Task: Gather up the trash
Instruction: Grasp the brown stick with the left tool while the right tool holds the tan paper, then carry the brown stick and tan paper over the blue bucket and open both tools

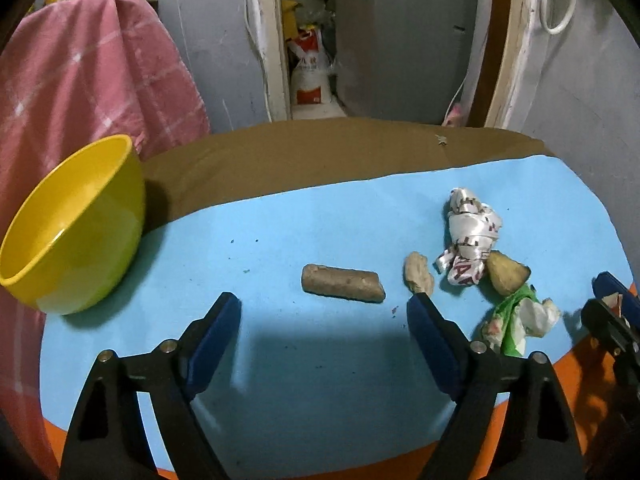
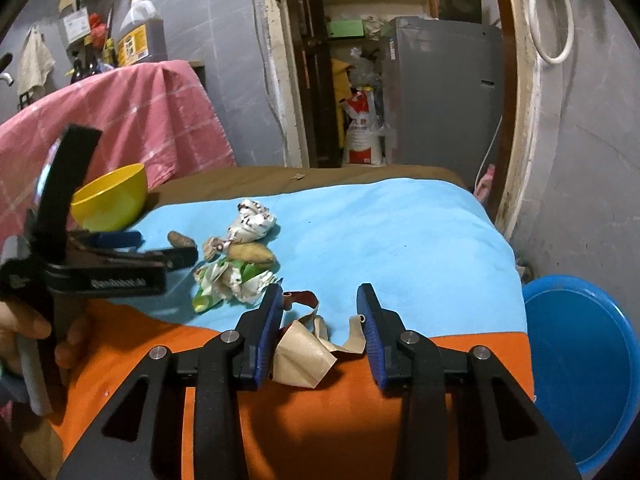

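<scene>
My left tongs (image 1: 324, 312) stand wide open and hold nothing, their blue pads hovering over the light blue cloth (image 1: 320, 220) that covers the worktop. Just ahead of them, between the two fingers, lies a brown stub (image 1: 343, 282) on its side. Ahead and to their left sits a yellow bowl (image 1: 76, 224), tilted, resting at the edge of the blue cloth. Ahead and to their right is the pile of trash: a small tan lump (image 1: 419, 273) just beyond the right finger, a crumpled white wrapper (image 1: 470, 236) farther off, a yellowish peel (image 1: 506, 272) touching the wrapper, and a green and white wrapper (image 1: 516, 320) beside the right finger.

My right tongs (image 2: 320, 322) are partly open, over the seam between the blue cloth and an orange cloth (image 2: 320, 420). A torn piece of brown paper (image 2: 302, 354) lies between the fingers, against the left pad; the right pad stands clear of it, so nothing is gripped. A dark red scrap (image 2: 302, 298) lies just ahead of the left finger. The pile of trash lies ahead and to the left of these tongs, with the left tongs farther left, beside it. To the right, below the worktop, is a blue basin (image 2: 584, 368).
</scene>
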A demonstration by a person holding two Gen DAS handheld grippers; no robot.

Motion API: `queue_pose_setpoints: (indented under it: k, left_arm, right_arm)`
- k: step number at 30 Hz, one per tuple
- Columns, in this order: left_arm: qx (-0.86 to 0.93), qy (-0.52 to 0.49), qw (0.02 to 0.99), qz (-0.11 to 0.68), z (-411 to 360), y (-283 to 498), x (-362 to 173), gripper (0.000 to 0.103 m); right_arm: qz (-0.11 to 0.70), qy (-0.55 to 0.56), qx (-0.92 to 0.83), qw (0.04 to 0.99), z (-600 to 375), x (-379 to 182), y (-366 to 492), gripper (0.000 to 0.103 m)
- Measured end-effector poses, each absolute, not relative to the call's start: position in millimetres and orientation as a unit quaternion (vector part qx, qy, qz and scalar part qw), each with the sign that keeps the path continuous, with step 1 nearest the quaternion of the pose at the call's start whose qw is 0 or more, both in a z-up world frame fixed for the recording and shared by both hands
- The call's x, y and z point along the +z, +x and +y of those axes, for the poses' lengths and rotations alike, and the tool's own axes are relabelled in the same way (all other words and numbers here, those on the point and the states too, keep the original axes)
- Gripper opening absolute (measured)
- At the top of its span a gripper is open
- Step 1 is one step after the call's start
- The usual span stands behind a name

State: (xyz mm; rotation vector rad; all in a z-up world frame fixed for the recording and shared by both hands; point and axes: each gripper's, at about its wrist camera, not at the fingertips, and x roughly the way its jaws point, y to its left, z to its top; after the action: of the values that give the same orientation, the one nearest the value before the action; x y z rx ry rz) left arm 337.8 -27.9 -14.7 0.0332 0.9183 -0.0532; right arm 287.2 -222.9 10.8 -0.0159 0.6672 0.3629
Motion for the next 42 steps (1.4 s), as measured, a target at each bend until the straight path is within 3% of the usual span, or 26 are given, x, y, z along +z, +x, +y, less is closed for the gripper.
queue_pose_setpoints:
  k: [9, 15, 33, 39, 42]
  left_arm:
    - [-0.025, 0.001, 0.9, 0.436, -21.7, 333.7, -12.5, 0.058]
    - [-0.038, 0.013, 0.901, 0.431, -23.4, 337.5, -12.4, 0.036]
    - [-0.075, -0.002, 0.917, 0.392, -30.3, 288.7, -4.2, 0.035]
    - [-0.091, -0.016, 0.922, 0.376, -33.6, 263.2, 4.1, 0.035]
    - [-0.098, -0.01, 0.926, 0.364, -38.4, 253.5, 8.9, 0.035]
  right_arm:
    - [0.327, -0.022, 0.177, 0.928, -218.3, 9.5, 284.5, 0.043]
    - [0.326, -0.028, 0.183, 0.927, -217.4, 7.9, 280.3, 0.05]
    - [0.309, -0.054, 0.186, 0.931, -215.4, 0.0, 259.8, 0.052]
    - [0.302, -0.042, 0.19, 0.933, -219.9, -0.3, 254.8, 0.037]
    - [0.297, -0.018, 0.201, 0.933, -226.3, 2.3, 252.3, 0.034]
